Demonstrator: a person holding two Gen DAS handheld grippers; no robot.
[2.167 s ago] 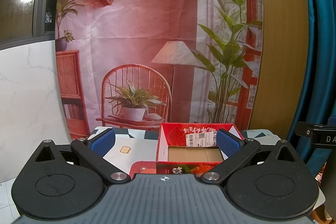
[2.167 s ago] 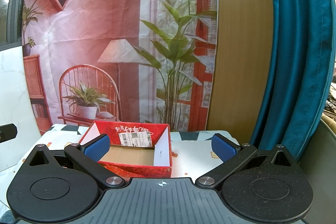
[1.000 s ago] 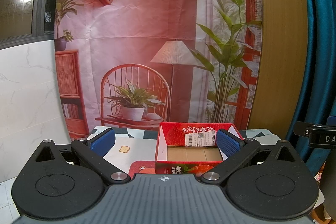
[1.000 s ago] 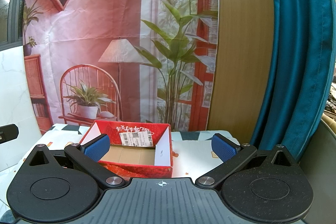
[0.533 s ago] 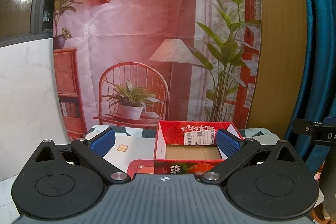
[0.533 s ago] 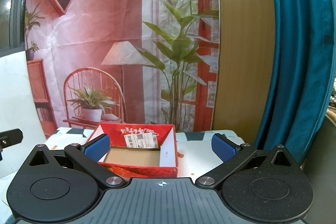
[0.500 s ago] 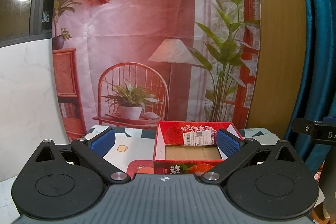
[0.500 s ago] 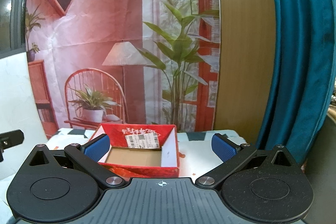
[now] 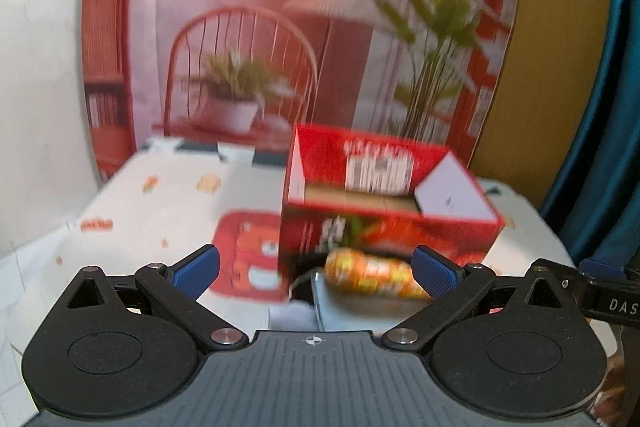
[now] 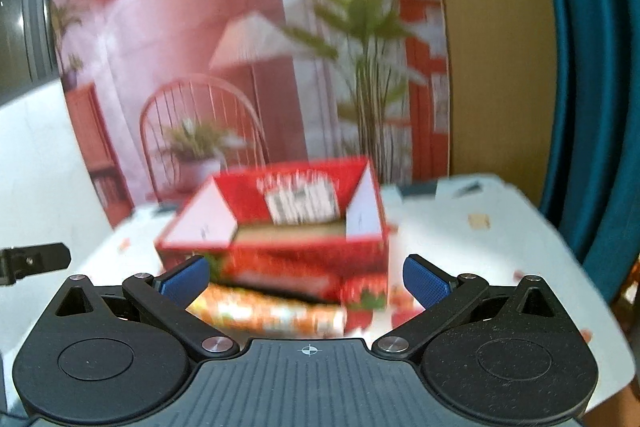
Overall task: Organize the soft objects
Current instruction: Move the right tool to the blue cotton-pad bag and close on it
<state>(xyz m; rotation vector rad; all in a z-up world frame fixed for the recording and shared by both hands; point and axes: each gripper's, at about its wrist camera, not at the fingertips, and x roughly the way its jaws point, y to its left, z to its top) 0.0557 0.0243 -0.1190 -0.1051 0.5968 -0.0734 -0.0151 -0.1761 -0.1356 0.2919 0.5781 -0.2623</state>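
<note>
Both views were blurred. The left gripper (image 9: 316,269) and right gripper (image 10: 306,279) were held with jaws wide apart, nothing between the pads. An orange-yellow roll (image 9: 370,275) was seen on the table (image 9: 160,219), just in front of the red box (image 9: 384,227). Only the left view showed a grey slab (image 9: 344,301) under the roll; only the right showed a small red packet (image 10: 364,293) beside it.

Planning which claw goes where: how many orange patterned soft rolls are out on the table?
1: the orange roll lies in front of the red box, between the open claws. Blur may hide others.
</note>
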